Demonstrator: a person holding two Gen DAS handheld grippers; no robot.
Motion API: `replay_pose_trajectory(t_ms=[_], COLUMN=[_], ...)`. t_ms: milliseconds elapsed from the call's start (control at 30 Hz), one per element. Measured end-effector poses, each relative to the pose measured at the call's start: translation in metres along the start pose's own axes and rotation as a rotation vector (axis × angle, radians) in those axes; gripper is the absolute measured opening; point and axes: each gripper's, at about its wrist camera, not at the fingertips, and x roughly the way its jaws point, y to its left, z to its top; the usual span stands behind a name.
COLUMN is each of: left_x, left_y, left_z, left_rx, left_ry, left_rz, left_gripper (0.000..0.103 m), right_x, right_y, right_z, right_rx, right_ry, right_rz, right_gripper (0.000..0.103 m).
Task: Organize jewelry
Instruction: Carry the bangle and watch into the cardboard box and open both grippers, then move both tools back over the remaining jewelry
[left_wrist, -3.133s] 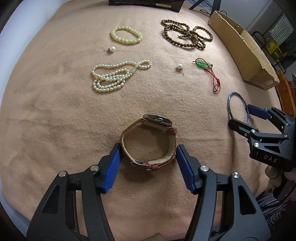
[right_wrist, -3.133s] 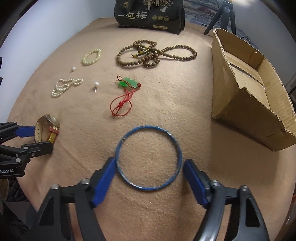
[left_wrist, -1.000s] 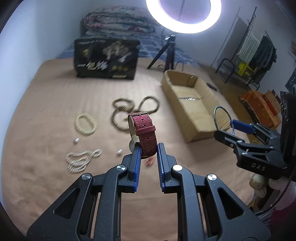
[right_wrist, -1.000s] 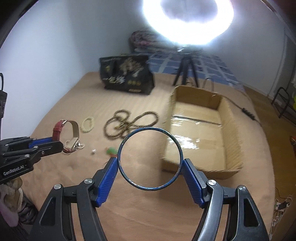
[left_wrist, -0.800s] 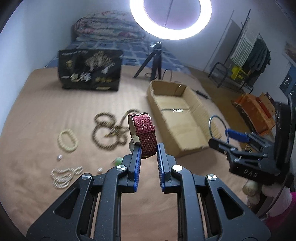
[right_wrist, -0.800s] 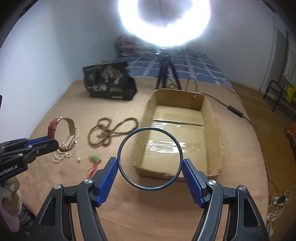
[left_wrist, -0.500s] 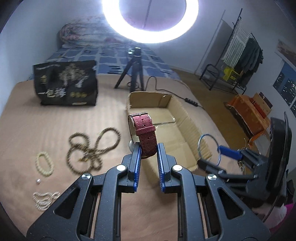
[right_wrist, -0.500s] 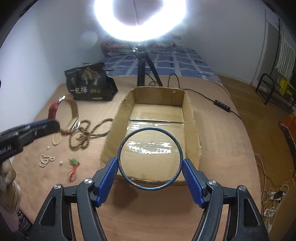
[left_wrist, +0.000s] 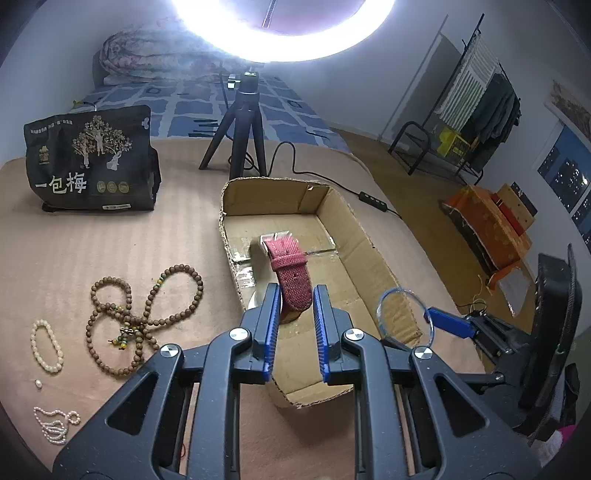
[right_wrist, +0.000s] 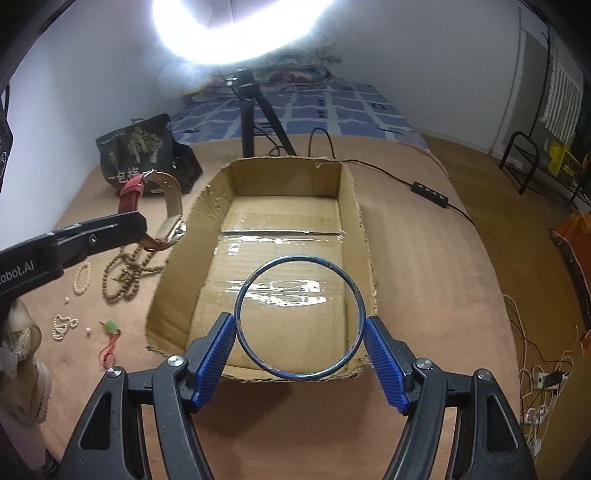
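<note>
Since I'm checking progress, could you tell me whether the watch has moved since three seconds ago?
Yes. The watch has left the blanket; it now hangs over the box, between the left gripper's opening jaws.

Two tool-mounted fisheyes angled down, sharing the cardboard box (left_wrist: 334, 229)

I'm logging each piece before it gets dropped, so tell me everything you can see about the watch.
The watch has a dark red woven strap with a pale lining, a metal buckle at its top end and a silvery case low down. Its band is buckled into a loop that stands upright between the blue pads of the left tongs, whose jaws are opening. It is above the open cardboard box, not yet lying in it.
</note>
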Motion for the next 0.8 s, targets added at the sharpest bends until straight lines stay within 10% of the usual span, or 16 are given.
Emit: replay_pose_trajectory(t_ms=[100, 800], left_x=[-0.003, -0.044], left_y=[0.000, 0.011], left_z=[0.001, -0.005], left_rx=[-0.006, 0.015], left_ry=[-0.022, -0.053], left_rz=[-0.004, 0.099], left_gripper=[0.058, 0.058], right_x=[0.002, -0.027], right_y=[-0.002, -0.002], right_z=[-0.001, -0.002], right_rx=[-0.001, 0.028], right_ry=[0.007, -0.054], right_rz=[0.000, -0.019], right_gripper=[0.079, 0.086])
